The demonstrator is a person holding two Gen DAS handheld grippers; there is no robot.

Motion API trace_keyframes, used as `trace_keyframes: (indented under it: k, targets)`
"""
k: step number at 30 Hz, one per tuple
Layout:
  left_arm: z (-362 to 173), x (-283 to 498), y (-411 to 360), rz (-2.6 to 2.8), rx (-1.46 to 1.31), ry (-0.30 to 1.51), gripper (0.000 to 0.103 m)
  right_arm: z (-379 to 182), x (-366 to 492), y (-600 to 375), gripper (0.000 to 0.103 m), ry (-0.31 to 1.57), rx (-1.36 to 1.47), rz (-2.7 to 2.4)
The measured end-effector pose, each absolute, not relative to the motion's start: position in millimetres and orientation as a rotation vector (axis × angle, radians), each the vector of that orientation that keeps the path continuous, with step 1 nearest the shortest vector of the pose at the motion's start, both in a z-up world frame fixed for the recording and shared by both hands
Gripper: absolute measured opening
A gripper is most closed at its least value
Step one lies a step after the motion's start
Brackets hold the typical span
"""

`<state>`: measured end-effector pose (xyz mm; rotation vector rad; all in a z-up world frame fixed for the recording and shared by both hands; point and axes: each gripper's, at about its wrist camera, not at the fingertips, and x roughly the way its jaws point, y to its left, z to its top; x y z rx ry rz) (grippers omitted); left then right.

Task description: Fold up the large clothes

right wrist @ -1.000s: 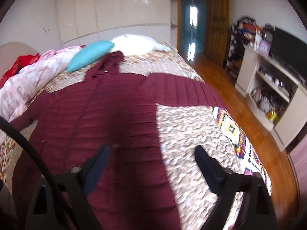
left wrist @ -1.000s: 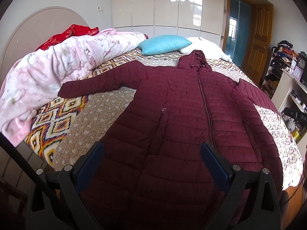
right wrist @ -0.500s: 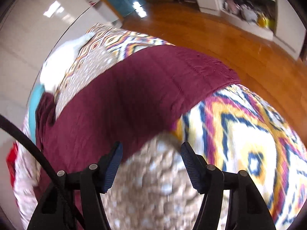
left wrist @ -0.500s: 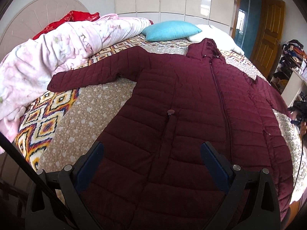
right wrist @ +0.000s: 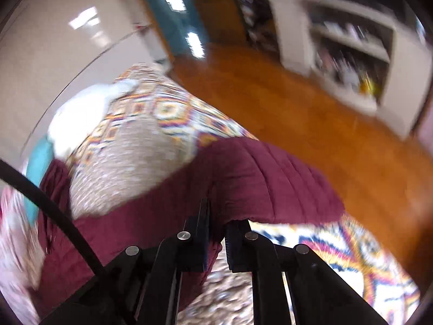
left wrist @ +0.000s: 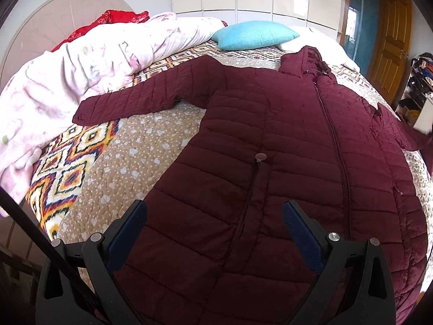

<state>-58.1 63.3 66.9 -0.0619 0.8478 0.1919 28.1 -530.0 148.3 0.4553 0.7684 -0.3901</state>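
Observation:
A long maroon quilted coat (left wrist: 270,149) lies face up and spread out on the bed, its hood toward the pillows and one sleeve (left wrist: 140,100) stretched to the left. My left gripper (left wrist: 213,219) is open and empty above the coat's lower front. My right gripper (right wrist: 216,233) is shut on the coat's other sleeve (right wrist: 270,178) at the bed's right edge, with the fabric pinched between the jaws and lifted a little.
A pink quilt (left wrist: 81,67) and a red cloth (left wrist: 108,19) lie piled at the left of the patterned bedspread (left wrist: 121,162). A teal pillow (left wrist: 254,35) lies at the head. Wooden floor (right wrist: 311,103) and a white shelf unit (right wrist: 365,48) are to the right.
My right gripper has closed on the right sleeve and raised it. My left gripper has moved slightly nearer over the coat and stays open.

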Motion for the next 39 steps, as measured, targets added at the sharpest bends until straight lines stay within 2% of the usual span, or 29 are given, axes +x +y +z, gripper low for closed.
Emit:
trace_keyframes:
  k: [5,9,10,11,13,16,24,28,33,39]
  targets:
    - [73,-74,70,0.185,-0.094,0.823,0.100,212,32,-374,0.010,0.734,0.202,-0.022]
    - [85,-93,77,0.193,-0.098,0.777,0.100,199,24,-244,0.012,0.855,0.066,0.331]
    - [89,-98,81,0.198,-0.102,0.763,0.100,191,19,-220,0.019,0.893,0.041,0.396]
    - [91,-101,83,0.201,-0.108,0.756,0.100,183,14,-196,0.034,0.933,0.011,0.450]
    - [95,-108,90,0.204,-0.125,0.744,0.100,170,-1,-158,0.048,0.971,-0.062,0.507]
    - [97,-116,99,0.209,-0.140,0.736,0.100,165,-14,-143,0.055,0.972,-0.109,0.499]
    - [87,-119,105,0.187,-0.189,0.763,0.100,145,1,-182,0.062,0.984,0.023,0.331]
    - [85,-120,99,0.173,-0.171,0.761,0.100,122,30,-194,0.073,1.001,0.164,0.243]
    - [83,-119,104,0.178,-0.162,0.757,0.100,92,79,-194,0.074,1.063,0.311,0.113]
    - [77,-116,127,0.218,-0.188,0.752,0.100,135,85,-90,0.074,0.959,0.181,0.264]
